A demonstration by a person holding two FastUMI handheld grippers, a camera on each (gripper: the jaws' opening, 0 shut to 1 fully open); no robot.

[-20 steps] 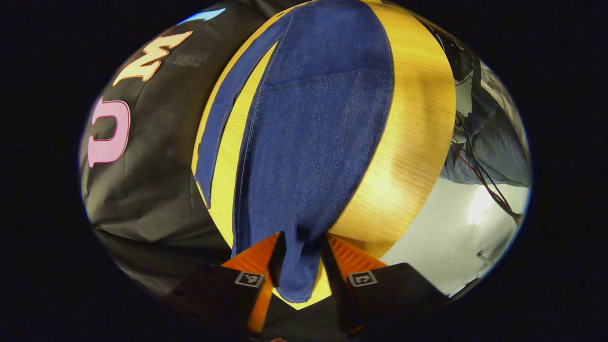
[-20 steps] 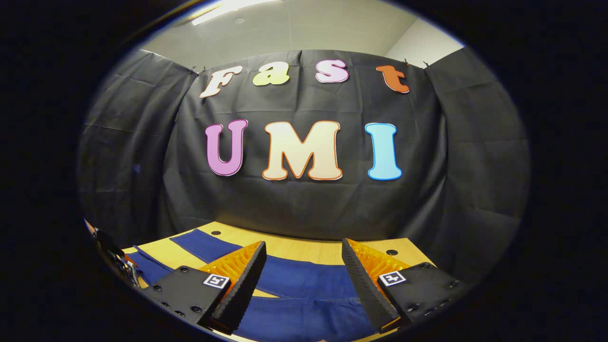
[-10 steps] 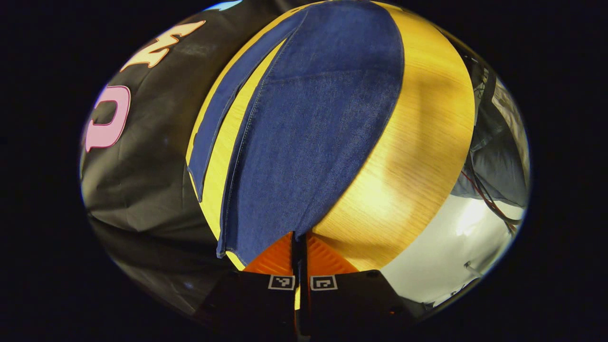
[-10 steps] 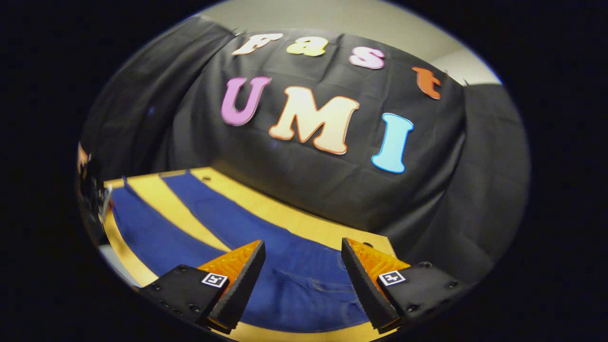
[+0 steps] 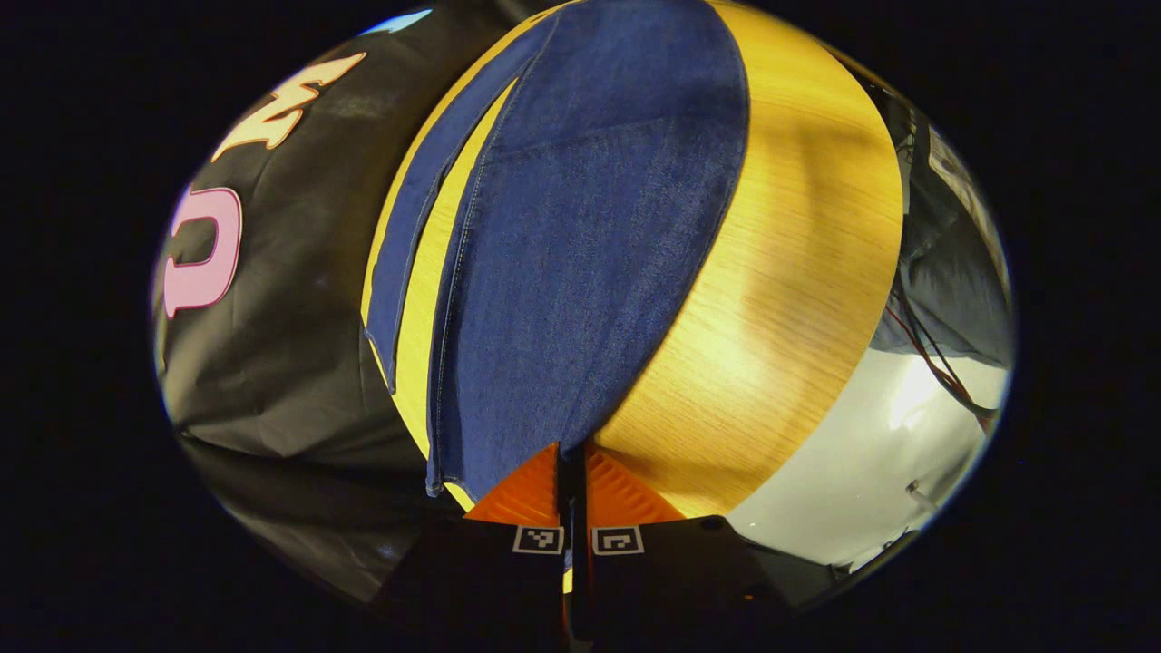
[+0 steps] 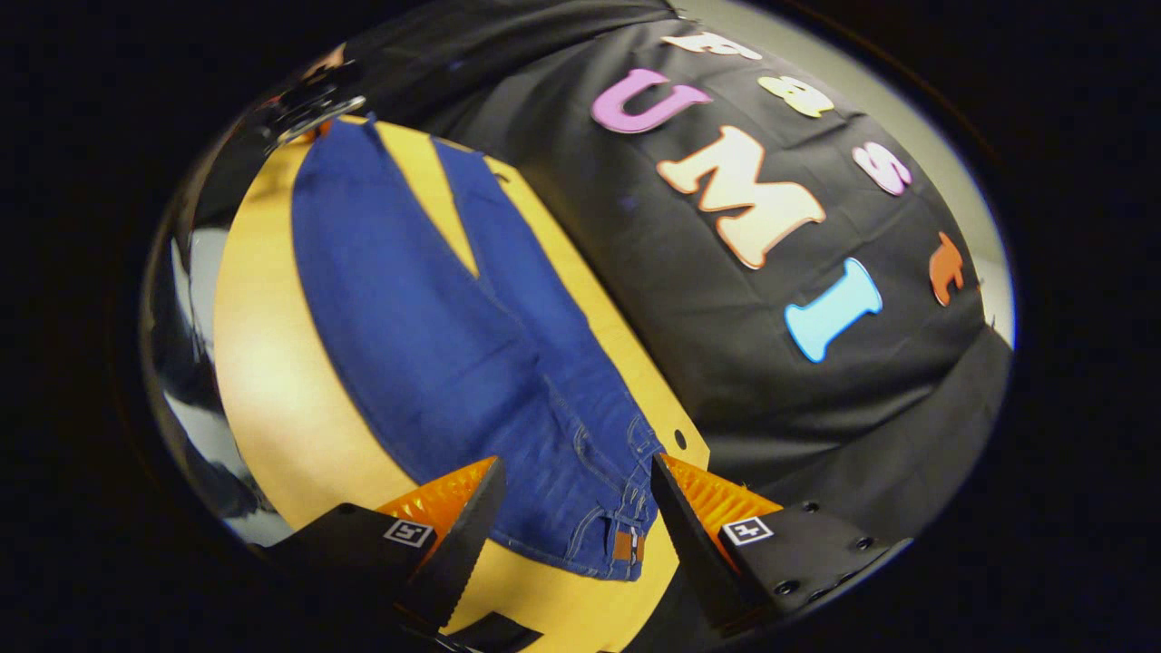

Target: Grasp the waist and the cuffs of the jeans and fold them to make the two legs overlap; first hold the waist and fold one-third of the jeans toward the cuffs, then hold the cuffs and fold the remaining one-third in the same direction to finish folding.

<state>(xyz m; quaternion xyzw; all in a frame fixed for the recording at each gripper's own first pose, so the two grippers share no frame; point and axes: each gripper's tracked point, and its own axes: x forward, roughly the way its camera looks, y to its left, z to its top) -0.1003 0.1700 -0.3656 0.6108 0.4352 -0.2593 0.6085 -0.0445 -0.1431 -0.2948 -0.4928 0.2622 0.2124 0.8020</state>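
Left gripper (image 5: 571, 472), open 1 second ago, now clenches the jeans' (image 6: 435, 345) cuff (image 5: 544, 453); right gripper (image 6: 571, 517), fingers spread, has swung over the waist (image 6: 608, 535) for the leg-overlap fold.

We note jeans (image 6: 435, 345), dark blue denim, spread flat on wood surface, running from lower centre to upper left of right gripper view. Waist (image 6: 599, 544) at lower centre, brown patch on waistband, pocket stitching visible. Legs diverge toward upper left, wedge of wood between. In left gripper view we see near leg (image 5: 580, 254) filling centre of frame, far leg (image 5: 408, 236) as narrow strip to its left. Near cuff (image 5: 499, 476) at lower centre, edge pale-stitched, corner pinched.
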